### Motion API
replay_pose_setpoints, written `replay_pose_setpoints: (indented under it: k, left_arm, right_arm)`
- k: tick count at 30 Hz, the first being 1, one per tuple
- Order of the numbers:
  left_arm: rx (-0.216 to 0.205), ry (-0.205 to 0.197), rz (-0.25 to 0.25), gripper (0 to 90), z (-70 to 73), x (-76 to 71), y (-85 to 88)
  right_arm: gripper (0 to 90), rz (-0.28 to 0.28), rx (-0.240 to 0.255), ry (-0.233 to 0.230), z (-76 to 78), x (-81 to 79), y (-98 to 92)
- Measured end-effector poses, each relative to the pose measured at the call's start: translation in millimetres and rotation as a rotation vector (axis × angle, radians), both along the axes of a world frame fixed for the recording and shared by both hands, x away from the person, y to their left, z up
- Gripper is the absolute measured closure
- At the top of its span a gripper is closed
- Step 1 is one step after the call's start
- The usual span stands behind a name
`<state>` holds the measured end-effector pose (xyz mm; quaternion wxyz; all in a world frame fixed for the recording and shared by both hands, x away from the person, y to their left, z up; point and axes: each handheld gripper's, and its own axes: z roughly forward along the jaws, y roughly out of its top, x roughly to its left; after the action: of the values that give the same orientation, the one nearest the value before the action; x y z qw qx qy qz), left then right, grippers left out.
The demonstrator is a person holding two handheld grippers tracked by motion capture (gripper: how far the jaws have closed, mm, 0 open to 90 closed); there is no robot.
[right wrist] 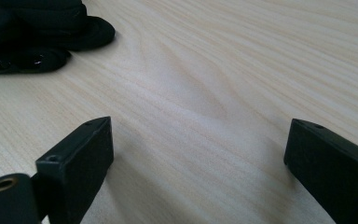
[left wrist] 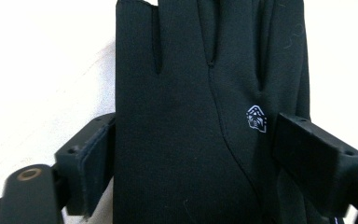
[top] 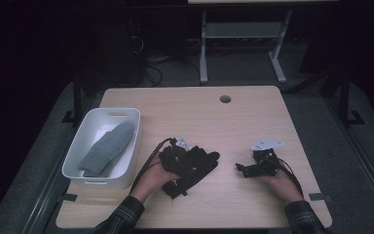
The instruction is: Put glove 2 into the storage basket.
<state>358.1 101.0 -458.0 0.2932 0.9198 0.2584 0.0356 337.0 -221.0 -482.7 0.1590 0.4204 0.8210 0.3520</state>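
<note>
Left tool straddles black glove, table beyond.

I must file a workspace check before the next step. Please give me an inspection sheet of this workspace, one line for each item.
Surface: light wooden table with a round hole near the far edge.
Job's things: black glove flat on the table; grey mitten in the white bin at the left.
Clutter: nothing seen.
Grippers: left gripper open, jaws either side of the glove; right gripper open over bare wood.
Cables: one cable trails from the left gripper.
Surroundings: dark room; grey stand and floor wires behind.
</note>
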Motion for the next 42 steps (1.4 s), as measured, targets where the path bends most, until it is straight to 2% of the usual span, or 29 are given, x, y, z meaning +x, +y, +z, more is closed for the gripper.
replay_pose_setpoints:
  k: [1, 4, 5, 6, 8, 10, 13, 17, 23, 29, 34, 37, 39, 42]
  left_arm:
    - [-0.003, -0.001, -0.012, 21.1, 0.6, -1.0, 0.2]
    - [-0.001, -0.006, -0.02, 27.2, 1.6, -2.9, 0.1]
    - [-0.017, -0.001, -0.019, 30.8, 1.7, -4.3, -0.6]
    - [-0.013, 0.001, -0.035, 35.9, 2.4, -4.3, 0.0]
    - [-0.017, 0.019, -0.05, 44.5, 3.8, -4.5, 0.5]
    - [-0.044, 0.058, -0.05, 56.8, 4.0, -4.4, 0.8]
    - [-0.041, 0.078, -0.046, 65.3, 5.1, -4.7, -0.7]
    - [-0.036, 0.075, -0.053, 67.7, 6.6, -4.7, -0.5]
    - [-0.042, 0.097, -0.046, 68.8, 13.4, -5.0, 1.3]
    - [-0.1, 0.112, -0.024, 68.8, 31.8, -8.1, 6.6]
    - [-0.126, 0.101, 0.009, 68.7, 47.8, -9.2, 14.1]
    - [-0.144, 0.11, 0.021, 68.7, 57.9, -7.0, 20.8]
    - [-0.128, 0.107, 0.031, 68.7, 64.9, -5.1, 25.1]
    - [-0.128, 0.101, 0.049, 68.7, 75.4, -1.8, 33.3]
  right_arm:
    - [7.8, 0.0, 0.0, 0.0, 0.0, 0.0, 0.0]
    - [7.8, 0.0, 0.0, -0.001, 0.0, 0.0, 0.0]
    - [7.7, 0.0, 0.0, 0.0, 0.0, 0.0, 0.0]
    - [7.8, 0.001, 0.0, -0.002, 0.0, 0.1, -0.1]
    - [7.8, 0.002, 0.0, -0.002, -0.1, 0.1, -0.1]
    - [7.8, 0.0, 0.0, 0.0, 0.0, 0.0, 0.0]
    - [7.7, 0.002, 0.0, -0.002, -0.1, 0.1, -0.1]
    - [7.8, 0.001, -0.001, 0.0, 0.0, 0.2, 0.3]
    - [7.8, 0.0, 0.003, 0.0, -0.1, 0.2, 0.7]
    - [7.8, 0.0, 0.003, -0.001, -0.1, 0.2, 0.8]
    - [7.8, -0.002, 0.006, 0.002, 0.0, -0.3, 1.0]
    - [7.8, 0.001, 0.004, 0.0, -0.1, -0.4, 0.9]
    - [7.8, 0.001, 0.005, 0.0, -0.1, -0.4, 0.9]
    - [7.8, 0.0, 0.005, 0.0, -0.1, -0.4, 1.0]
